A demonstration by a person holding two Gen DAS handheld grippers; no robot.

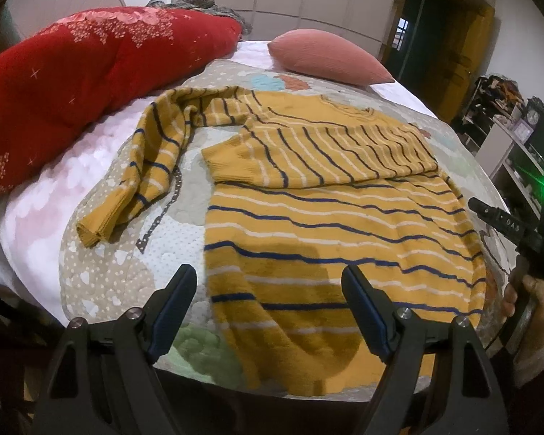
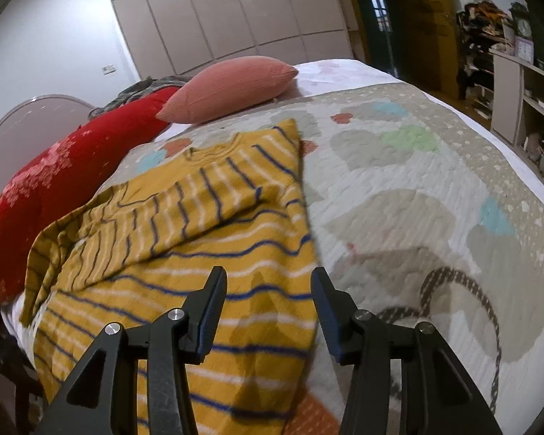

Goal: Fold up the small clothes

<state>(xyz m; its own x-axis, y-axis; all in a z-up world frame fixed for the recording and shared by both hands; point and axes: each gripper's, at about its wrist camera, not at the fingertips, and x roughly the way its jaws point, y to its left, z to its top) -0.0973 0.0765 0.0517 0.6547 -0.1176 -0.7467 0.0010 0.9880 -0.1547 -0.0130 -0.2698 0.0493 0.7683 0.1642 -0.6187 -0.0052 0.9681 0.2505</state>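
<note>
Striped yellow sweater (image 1: 344, 224) flat on the quilt (image 1: 101, 279), just ahead of both jaws. One sleeve (image 1: 319, 152) folded across the chest already — other sleeve (image 1: 145, 166) lying out past the left gripper (image 1: 268, 311), probably next. Right gripper (image 2: 268, 308) over the hem edge. Both jaws wide, holding nothing.

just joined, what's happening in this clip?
A person with two handheld grippers is folding a yellow striped sweater laid out on a quilt on the bed. One sleeve is already folded across the chest; the other sleeve lies spread out. The left gripper and right gripper hover over the hem, jaws open, holding nothing.
</note>
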